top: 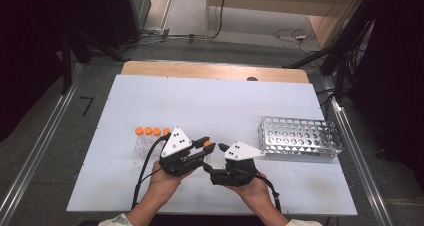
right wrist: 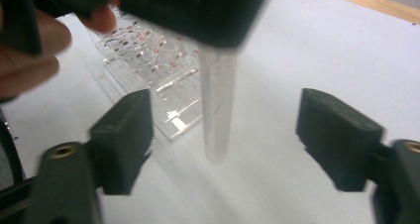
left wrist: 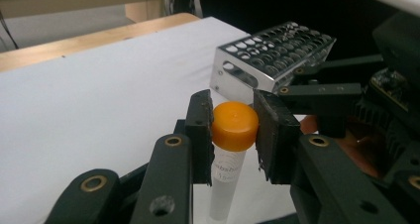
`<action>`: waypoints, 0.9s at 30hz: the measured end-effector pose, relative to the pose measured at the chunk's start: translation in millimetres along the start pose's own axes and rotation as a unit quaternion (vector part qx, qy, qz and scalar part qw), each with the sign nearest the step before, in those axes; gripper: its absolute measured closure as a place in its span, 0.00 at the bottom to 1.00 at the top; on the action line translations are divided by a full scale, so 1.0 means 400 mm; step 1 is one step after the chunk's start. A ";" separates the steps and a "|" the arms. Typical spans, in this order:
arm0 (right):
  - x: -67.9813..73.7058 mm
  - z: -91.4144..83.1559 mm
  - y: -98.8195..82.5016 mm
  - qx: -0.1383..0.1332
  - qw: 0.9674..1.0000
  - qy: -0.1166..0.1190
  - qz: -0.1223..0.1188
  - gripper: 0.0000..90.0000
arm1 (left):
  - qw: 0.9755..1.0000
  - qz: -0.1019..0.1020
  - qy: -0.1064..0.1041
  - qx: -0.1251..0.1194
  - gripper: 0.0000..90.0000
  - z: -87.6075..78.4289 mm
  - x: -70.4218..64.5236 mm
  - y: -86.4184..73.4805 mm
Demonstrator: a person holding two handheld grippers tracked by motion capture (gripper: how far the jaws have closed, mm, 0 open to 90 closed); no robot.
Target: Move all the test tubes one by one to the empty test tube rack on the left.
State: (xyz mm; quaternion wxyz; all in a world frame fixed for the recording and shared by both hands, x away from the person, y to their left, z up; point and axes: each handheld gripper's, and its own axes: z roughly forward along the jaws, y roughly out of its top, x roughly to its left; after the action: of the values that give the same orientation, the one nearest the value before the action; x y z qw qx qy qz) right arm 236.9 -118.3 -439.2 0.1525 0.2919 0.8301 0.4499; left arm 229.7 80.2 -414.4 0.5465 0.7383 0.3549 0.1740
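Observation:
A clear tube with an orange cap [left wrist: 235,125] hangs upright above the white table. My left gripper [left wrist: 232,121] is shut on it, one pad on each side of the cap. From above, the cap [top: 207,144] shows at the left gripper's [top: 208,146] tips, near the table's front middle. My right gripper [right wrist: 223,135] is open, and the tube's lower body [right wrist: 218,110] hangs between its jaws without touching either pad. In the high view the right gripper [top: 214,159] sits just right of the left one. A hand holds each gripper.
A perforated metal tube rack [top: 300,136] stands at the right of the table [top: 210,101], also visible ahead of the left gripper [left wrist: 267,60]. Several orange-capped tubes [top: 152,131] rest in a clear plastic rack [right wrist: 158,70] at the left.

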 end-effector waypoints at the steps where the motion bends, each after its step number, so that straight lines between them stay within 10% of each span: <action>1: -0.002 -0.001 0.000 0.001 1.000 -0.001 0.001 0.19 | 1.000 -0.002 0.003 -0.005 0.79 -0.006 0.005 0.006; 13: -0.025 -0.021 -0.027 0.009 1.000 -0.017 0.017 0.15 | 0.997 -0.014 0.045 -0.054 0.79 -0.088 0.062 0.060; 27: -0.031 -0.017 -0.039 0.021 0.999 -0.023 0.024 0.09 | 0.991 -0.020 0.119 -0.052 0.79 -0.117 0.125 0.051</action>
State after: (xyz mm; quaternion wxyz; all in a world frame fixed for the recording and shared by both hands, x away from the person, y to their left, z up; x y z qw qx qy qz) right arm 237.8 -137.3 -448.7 0.1546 0.3252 0.8284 0.4291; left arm 240.9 144.7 -385.8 0.5413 0.6757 0.4228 0.2677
